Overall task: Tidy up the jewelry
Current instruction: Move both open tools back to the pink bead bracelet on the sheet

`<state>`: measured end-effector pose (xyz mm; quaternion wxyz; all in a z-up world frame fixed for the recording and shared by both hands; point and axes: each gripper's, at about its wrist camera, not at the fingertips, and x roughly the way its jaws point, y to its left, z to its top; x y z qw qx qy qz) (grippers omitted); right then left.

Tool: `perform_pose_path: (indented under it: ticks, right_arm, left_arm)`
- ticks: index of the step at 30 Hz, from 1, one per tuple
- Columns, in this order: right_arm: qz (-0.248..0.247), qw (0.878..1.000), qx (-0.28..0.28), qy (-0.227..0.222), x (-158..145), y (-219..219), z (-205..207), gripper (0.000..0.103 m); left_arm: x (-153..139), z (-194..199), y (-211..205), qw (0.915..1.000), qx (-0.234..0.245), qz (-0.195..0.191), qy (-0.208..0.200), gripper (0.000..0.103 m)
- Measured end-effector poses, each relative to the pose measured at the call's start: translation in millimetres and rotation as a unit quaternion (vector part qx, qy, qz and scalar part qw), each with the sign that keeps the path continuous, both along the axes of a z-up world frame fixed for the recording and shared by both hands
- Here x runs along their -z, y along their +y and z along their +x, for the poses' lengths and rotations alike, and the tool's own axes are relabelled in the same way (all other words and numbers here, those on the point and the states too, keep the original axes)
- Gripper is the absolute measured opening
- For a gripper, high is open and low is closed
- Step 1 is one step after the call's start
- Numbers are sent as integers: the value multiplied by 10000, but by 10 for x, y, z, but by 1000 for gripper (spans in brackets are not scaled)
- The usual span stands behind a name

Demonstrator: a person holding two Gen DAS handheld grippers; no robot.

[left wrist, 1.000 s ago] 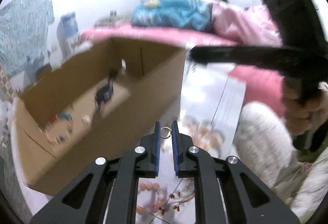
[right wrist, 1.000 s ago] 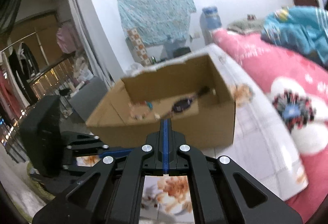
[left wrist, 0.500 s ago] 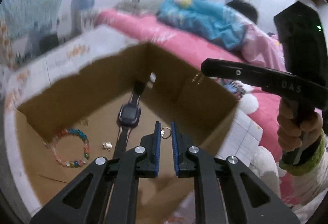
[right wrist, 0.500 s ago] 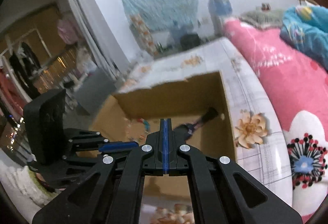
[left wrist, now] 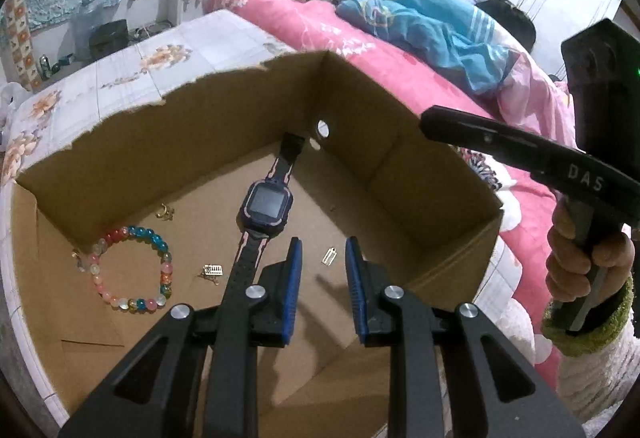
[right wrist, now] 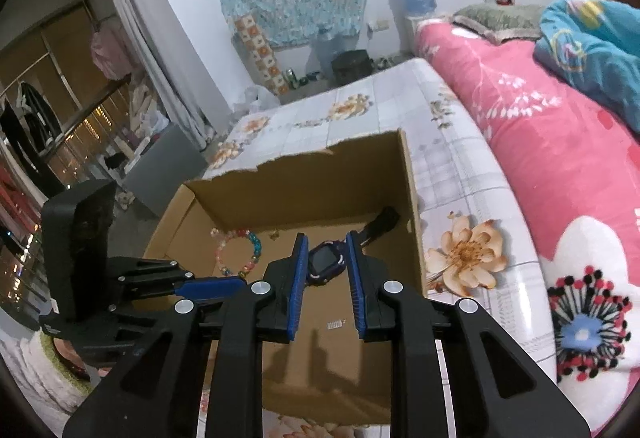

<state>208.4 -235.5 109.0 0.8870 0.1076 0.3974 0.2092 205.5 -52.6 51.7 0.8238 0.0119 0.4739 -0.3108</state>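
"DAS" is printed on my right gripper, which my hand holds level beside the cardboard box, jaws apart. My left gripper hangs over the box, spread and empty. On the box floor lie the watch, bead bracelet and a small gold charm.

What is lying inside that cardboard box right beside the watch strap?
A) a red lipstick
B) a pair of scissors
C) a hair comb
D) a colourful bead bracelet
D: in the left wrist view a colourful bead bracelet lies on the floor of the cardboard box, apart from the watch; no scissors, lipstick or comb shows.
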Motion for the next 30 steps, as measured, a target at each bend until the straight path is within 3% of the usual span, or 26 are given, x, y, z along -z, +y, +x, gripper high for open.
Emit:
perform_pose_path:
  ticks: [4, 13, 18, 24, 30]
  right_arm:
    - [99, 9995, 162, -256, -191, -86, -186, 28]
    - [406, 9897, 741, -1154, -622, -278, -1199, 43]
    - [391, 9892, 1033, -966, -467, -287, -1623, 59]
    - [162, 9914, 1250, -353, -13, -84, -1804, 75]
    - [-873, 9863, 1355, 350, 475, 326, -1738, 78]
  left_arm:
    - [-161, -107, 79, 9994, -25, -200, -278, 26]
    - [-577, -792, 448, 9895, 132, -583, -1318, 59]
    - [-613, -1232, 638, 9846, 325, -526, -1638, 75]
    - [-457, -1662, 743, 9865, 747, -351, -1416, 84]
    - [117, -1859, 486, 9938, 878, -125, -665, 85]
